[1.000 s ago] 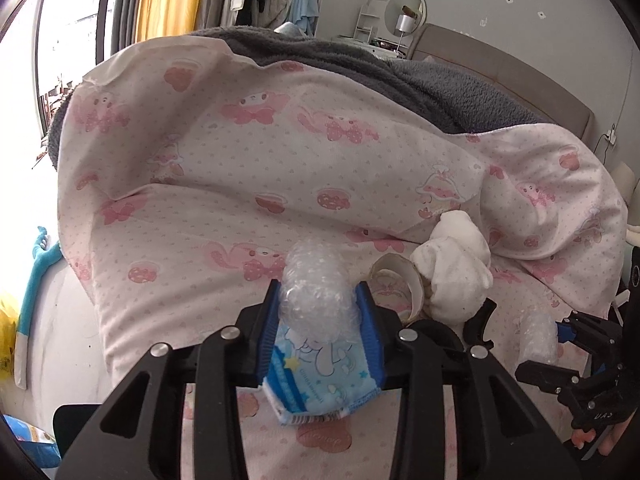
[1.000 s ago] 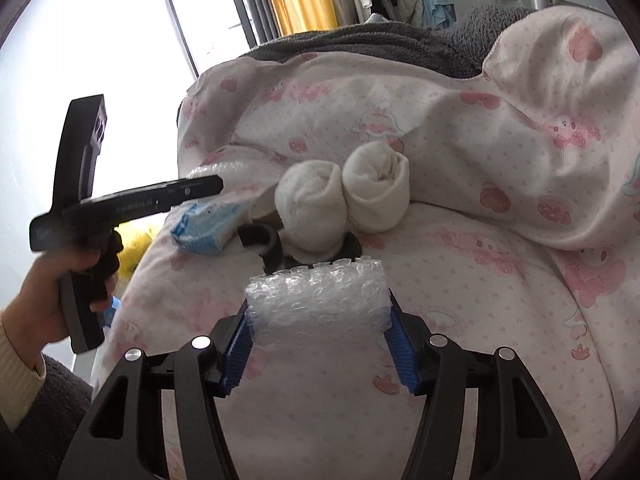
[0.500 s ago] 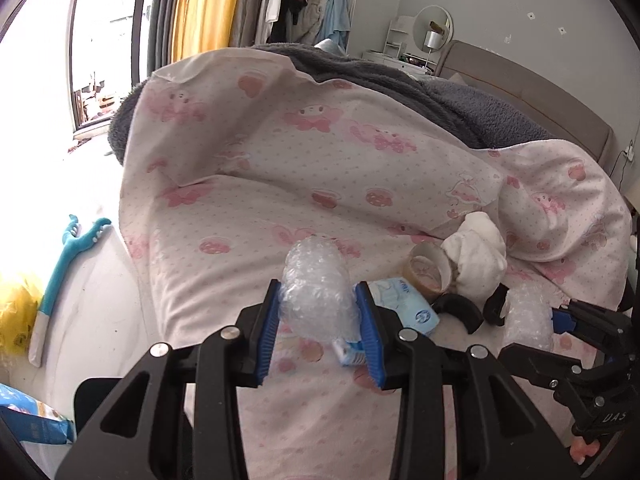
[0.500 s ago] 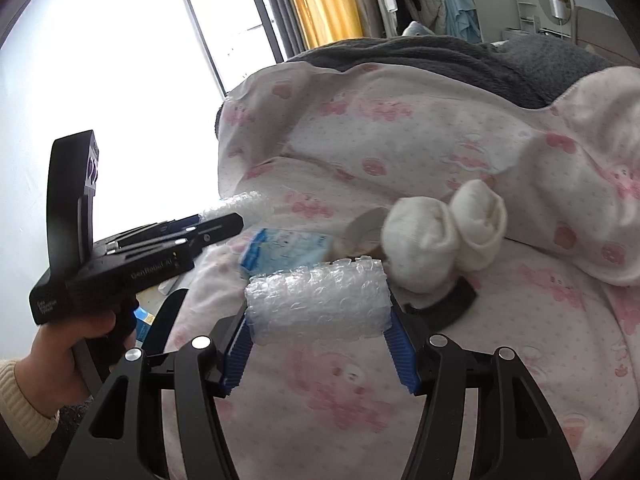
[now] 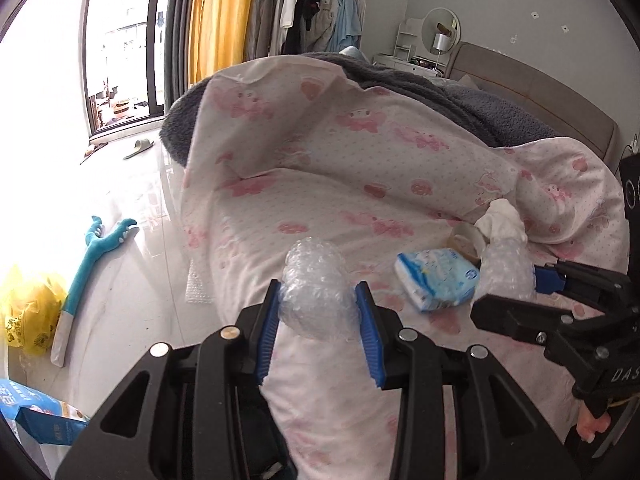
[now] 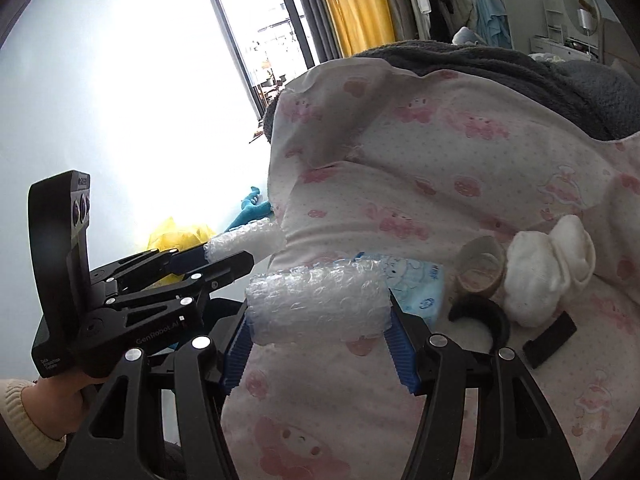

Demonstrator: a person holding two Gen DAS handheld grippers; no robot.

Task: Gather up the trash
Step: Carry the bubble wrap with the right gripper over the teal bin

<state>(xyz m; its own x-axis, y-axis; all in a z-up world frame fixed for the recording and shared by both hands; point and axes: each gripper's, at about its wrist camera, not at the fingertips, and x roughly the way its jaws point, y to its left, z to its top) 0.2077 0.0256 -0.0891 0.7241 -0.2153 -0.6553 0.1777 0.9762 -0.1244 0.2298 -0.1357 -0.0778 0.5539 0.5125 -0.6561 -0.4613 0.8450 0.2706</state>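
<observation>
Nearest: left claw [image 5: 318,308] clenched on a wad of bubble wrap [image 5: 314,288], blue pads pressed into both sides, held just off the bed edge. Right claw [image 6: 318,312] likewise grasping a wider bubble-wrap roll [image 6: 318,302] across its length. Both pieces are lifted clear of the pink quilt [image 5: 360,168].

Step in hand, as I read it: both pickups done, now the carry to a bin/bag. Next move needs a swing off the bed toward the floor w/o loosening the squeeze; the wrap is light & springy, so it could slip if the pads ease.

Further on the quilt: a blue tissue pack [image 5: 438,280], a tape roll [image 6: 480,270], rolled white socks [image 6: 548,268], and a black curved piece [image 6: 480,316]. Which of these count as trash, can't say.

Containers: a yellow plastic bag [image 5: 24,312] sits on the floor by a blue plush toy [image 5: 94,256]; it's a likely drop spot, contents not visible. Far back: window, yellow curtain [image 5: 218,16], hanging clothes.
</observation>
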